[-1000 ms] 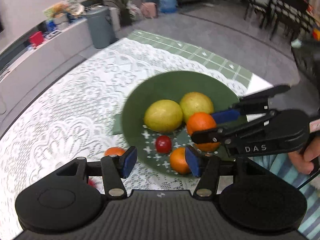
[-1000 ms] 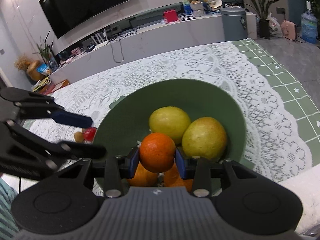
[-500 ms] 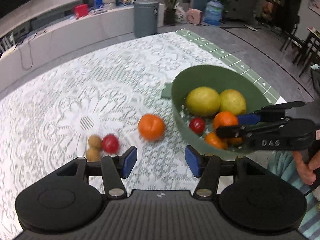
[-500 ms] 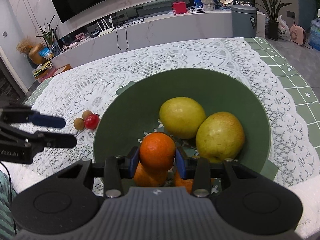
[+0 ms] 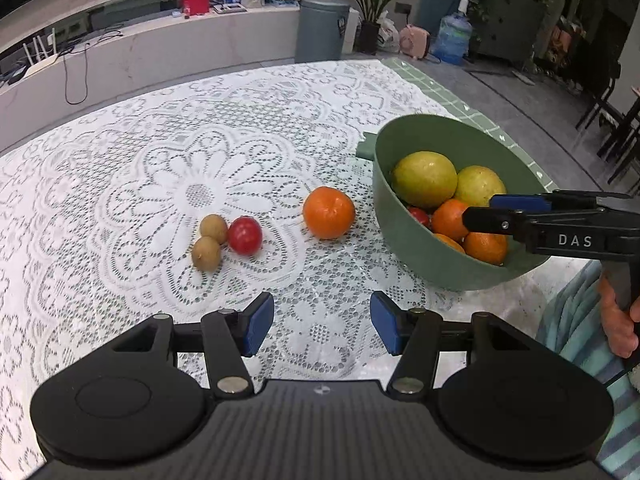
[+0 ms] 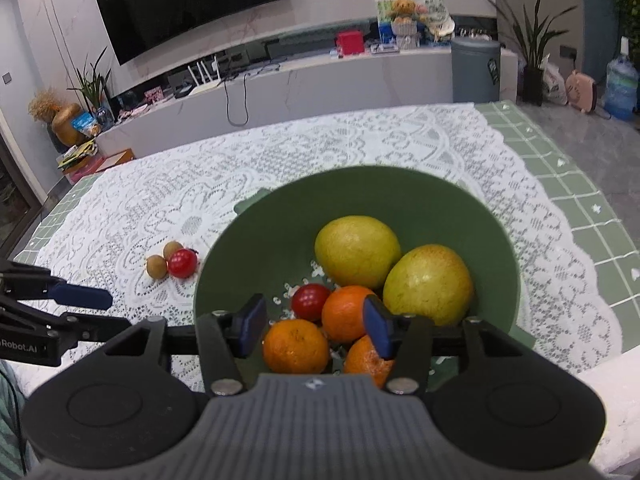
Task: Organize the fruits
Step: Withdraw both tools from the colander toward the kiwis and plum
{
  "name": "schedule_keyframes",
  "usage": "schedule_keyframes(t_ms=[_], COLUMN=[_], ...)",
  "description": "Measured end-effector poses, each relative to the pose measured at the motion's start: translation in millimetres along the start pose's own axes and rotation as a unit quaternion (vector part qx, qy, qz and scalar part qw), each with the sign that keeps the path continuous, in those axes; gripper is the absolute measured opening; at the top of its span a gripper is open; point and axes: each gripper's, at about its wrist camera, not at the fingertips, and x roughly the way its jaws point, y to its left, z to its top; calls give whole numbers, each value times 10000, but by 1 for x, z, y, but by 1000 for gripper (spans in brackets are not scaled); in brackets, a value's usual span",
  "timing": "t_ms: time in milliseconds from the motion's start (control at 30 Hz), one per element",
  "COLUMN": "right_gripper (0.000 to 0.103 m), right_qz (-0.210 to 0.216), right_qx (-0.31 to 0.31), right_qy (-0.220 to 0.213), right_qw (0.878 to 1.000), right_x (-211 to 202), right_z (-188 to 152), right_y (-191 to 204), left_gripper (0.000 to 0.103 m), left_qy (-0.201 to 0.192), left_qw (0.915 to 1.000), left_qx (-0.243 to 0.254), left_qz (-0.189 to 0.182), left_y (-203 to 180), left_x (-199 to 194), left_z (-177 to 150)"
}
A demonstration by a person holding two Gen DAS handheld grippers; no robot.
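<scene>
A green bowl [image 5: 404, 216] [image 6: 448, 200] on the lace tablecloth holds two yellow-green fruits [image 6: 357, 251], three oranges [image 6: 296, 346] and a red fruit [image 6: 310, 301]. On the cloth left of the bowl lie a loose orange [image 5: 329, 212], a red fruit [image 5: 245, 235] [image 6: 182, 263] and two small brown fruits [image 5: 206, 253] [image 6: 156, 267]. My left gripper [image 5: 322, 328] is open and empty, low over the cloth, short of the loose fruit. My right gripper [image 6: 314, 326] is open and empty over the bowl's near side, and it also shows in the left wrist view [image 5: 508, 210].
The table's green edge [image 6: 568, 168] runs along the right, with floor beyond. A long white counter [image 5: 160, 52] and a grey bin [image 5: 322, 28] stand behind the table. The person's hand [image 5: 618, 320] and striped sleeve are at the right.
My right gripper opened and let go of the orange, which now lies in the bowl. My left gripper swung left, away from the bowl, toward the loose fruit on the cloth.
</scene>
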Motion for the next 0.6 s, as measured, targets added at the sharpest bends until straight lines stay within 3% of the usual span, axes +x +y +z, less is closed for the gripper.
schedule_keyframes(t_ms=[333, 600], right_gripper=[72, 77], right_qz=[-221, -40], right_qx=[-225, -221], right_qy=[-897, -1168], right_qw=[9955, 9929], right_x=[-32, -38], right_z=[-10, -22], right_y=[30, 64], left_gripper=[66, 66], left_qy=[-424, -568], left_qw=[9985, 9962], left_qx=[-344, -663], left_qz=[11, 35], left_y=[17, 34], left_x=[-17, -22], left_z=[-20, -35])
